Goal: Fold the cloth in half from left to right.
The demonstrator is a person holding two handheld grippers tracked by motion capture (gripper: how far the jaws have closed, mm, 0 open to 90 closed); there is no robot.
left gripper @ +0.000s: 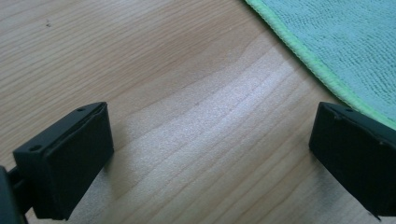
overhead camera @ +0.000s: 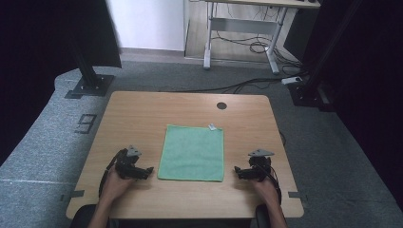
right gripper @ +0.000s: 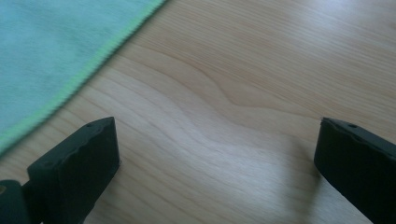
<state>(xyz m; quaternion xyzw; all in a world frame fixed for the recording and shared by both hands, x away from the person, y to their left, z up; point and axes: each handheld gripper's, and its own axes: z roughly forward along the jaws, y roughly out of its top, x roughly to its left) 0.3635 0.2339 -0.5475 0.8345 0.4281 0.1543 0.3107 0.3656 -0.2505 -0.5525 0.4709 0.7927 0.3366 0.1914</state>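
Note:
A green cloth (overhead camera: 192,152) lies flat in the middle of the wooden table (overhead camera: 142,109), with a small white tag (overhead camera: 212,127) at its far right corner. My left gripper (overhead camera: 148,171) rests on the table just left of the cloth's near left corner, jaws wide open over bare wood. In the left gripper view the left gripper (left gripper: 210,158) has the cloth's edge (left gripper: 322,70) at the upper right. My right gripper (overhead camera: 237,171) sits right of the cloth's near right corner, also open. In the right gripper view the right gripper (right gripper: 215,163) has the cloth (right gripper: 51,51) at the upper left.
A dark round grommet hole (overhead camera: 221,105) sits near the table's far edge. Black frame posts (overhead camera: 88,71) stand on the grey carpet beyond the table's left and right corners. A white desk frame (overhead camera: 242,33) and cables lie farther back.

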